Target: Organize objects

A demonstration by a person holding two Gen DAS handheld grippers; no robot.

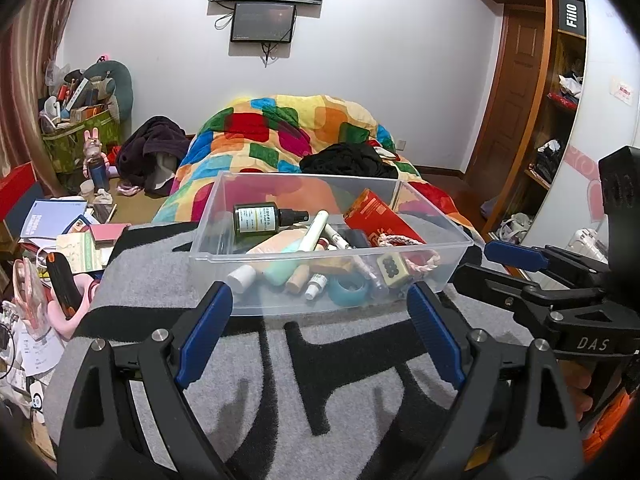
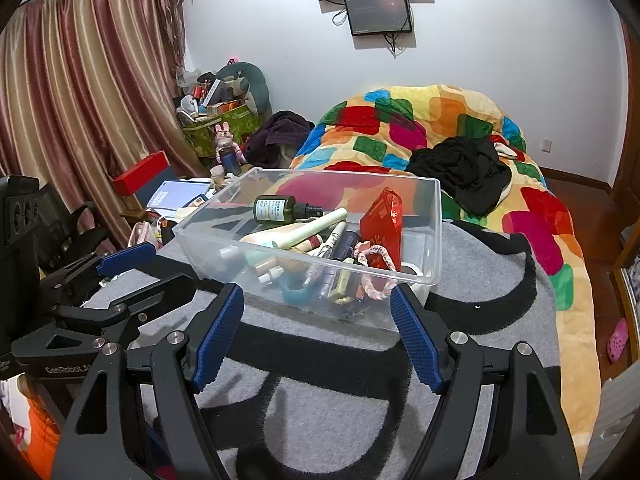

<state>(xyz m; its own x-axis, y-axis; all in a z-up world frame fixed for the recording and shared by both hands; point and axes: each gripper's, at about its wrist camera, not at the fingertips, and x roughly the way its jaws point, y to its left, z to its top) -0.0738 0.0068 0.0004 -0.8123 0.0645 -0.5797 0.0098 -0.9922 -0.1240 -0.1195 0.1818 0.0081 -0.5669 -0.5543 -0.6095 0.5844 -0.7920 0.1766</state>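
- A clear plastic bin [image 1: 224,216] sits at the middle of both views, resting on a grey blanket with black shapes [image 1: 360,360], its near wall facing the cameras.
- Inside the bin lies a jumble of small things: a dark green spray bottle [image 1: 260,219] on its side toward the back left, a pale tube [image 1: 314,232] leaning across the pile, and a red packet [image 1: 376,216] propped at the right.
- Along the bin's near wall lie a white-capped bottle [image 1: 242,278], a mint-green bottle [image 1: 284,264], a roll of teal tape [image 1: 347,289] and a pink braided cord [image 1: 416,264].
- The left gripper [image 1: 320,304] fills the bottom of the left wrist view; its blue-padded jaws stand wide apart just in front of the bin's near wall, and nothing is between them.
- The right gripper [image 2: 318,306] sits low in the right wrist view, jaws likewise spread, empty, tips close to the bin's near corner; whether they touch the plastic I cannot tell.
- Each gripper also shows at the side edge of the other's view.
- Behind the bin, a bright patchwork quilt [image 1: 288,128] is heaped on the bed, with a black garment [image 1: 348,160] on top.
- A dark screen [image 1: 264,22] hangs on the white wall at the top of the frame, under a larger one.
- Striped curtains [image 2: 80,92] cover the left of the right wrist view, and books and boxes clutter the floor [image 1: 68,224] at the left.
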